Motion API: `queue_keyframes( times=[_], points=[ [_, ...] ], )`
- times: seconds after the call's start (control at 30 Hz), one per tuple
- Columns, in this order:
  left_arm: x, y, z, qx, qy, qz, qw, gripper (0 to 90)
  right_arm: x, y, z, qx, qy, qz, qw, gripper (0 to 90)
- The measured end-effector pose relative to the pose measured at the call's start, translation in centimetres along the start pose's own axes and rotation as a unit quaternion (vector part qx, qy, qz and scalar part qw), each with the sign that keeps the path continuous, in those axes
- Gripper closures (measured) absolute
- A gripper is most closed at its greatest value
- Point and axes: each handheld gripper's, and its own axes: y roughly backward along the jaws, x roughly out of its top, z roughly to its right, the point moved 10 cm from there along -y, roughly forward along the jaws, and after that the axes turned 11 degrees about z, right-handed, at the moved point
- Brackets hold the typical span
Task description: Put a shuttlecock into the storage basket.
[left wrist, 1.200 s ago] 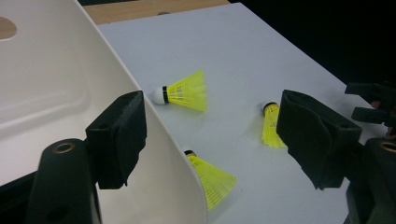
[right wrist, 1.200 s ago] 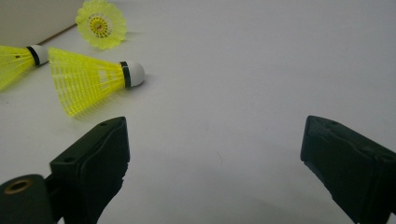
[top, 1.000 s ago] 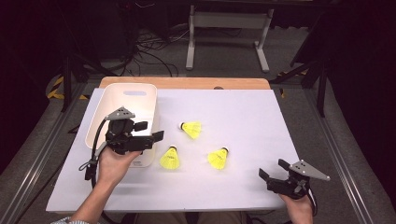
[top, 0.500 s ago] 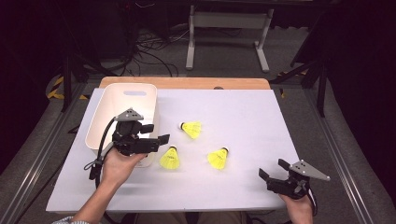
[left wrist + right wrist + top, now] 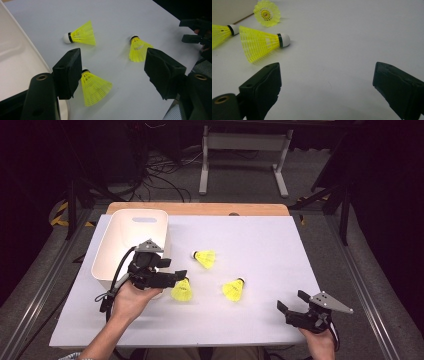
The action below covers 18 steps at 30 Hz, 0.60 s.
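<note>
Shuttlecocks, three of them and all yellow, are spread over the white worktop (image 5: pixel 260 245): the nearest shuttlecock (image 5: pixel 182 290) is lain just beside the white bin (image 5: pixel 116 245), a second (image 5: pixel 205 258) is seen farther back, and a third (image 5: pixel 233 289) is found to its right. The left claw (image 5: pixel 176 276) is held low over the nearest shuttlecock (image 5: pixel 94 88), its jaws wide apart though they have just been closing, with the skirt seen between them and touched by neither pad. The right claw (image 5: pixel 292 301) is kept well apart at the near right corner, its jaws spread wide over bare worktop (image 5: pixel 332 50) with nothing held.
</note>
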Motion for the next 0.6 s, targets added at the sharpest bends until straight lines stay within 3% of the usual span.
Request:
queue_keyframes(
  times=[0.4,0.6],
  points=[
    [-1.3,-1.1,0.6,0.009,-0.015,-0.051,0.9986,31.5,0.0,0.0,0.0,0.001,0.001,0.0,1.0,8.9],
    [-2.1,-1.6,0.6,0.018,-0.026,-0.077,0.9965,33.2,0.0,0.0,-0.1,0.002,0.001,0.0,1.0,9.0]
  ],
)
